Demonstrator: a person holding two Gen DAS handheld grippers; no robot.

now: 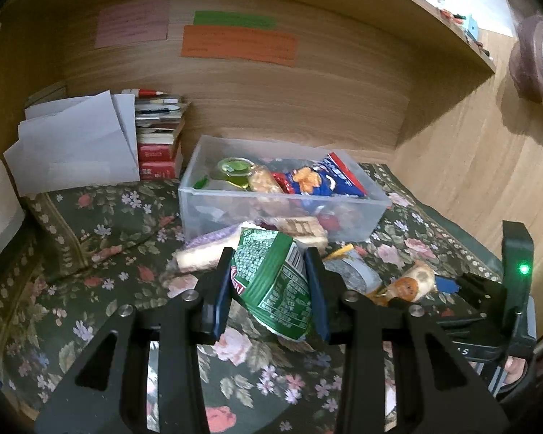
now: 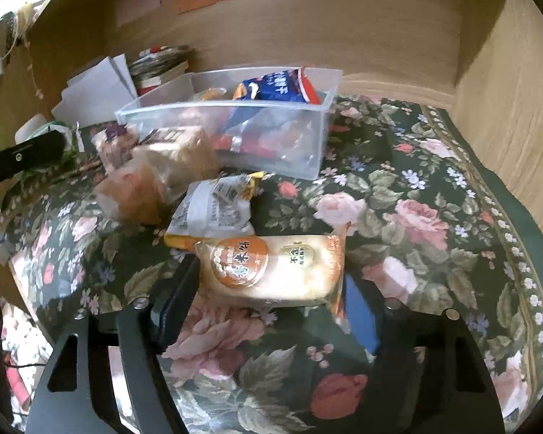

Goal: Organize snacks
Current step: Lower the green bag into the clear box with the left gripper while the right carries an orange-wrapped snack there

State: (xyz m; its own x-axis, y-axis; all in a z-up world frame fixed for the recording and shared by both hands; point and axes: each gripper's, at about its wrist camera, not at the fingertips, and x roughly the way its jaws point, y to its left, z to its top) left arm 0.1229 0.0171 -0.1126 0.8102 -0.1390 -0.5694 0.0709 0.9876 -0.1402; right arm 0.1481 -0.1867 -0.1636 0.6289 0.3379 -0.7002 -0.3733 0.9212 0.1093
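The left hand-held gripper is closed on a green snack packet, held just above the floral cloth on the desk. The clear plastic bin, already holding several snacks, lies straight ahead and a little beyond it, so this packet seems nearest to being dropped in. The right hand-held gripper brackets a pale rice-cake packet, whose long axis runs crosswise between its fingers; whether they actually pinch it, I cannot tell.
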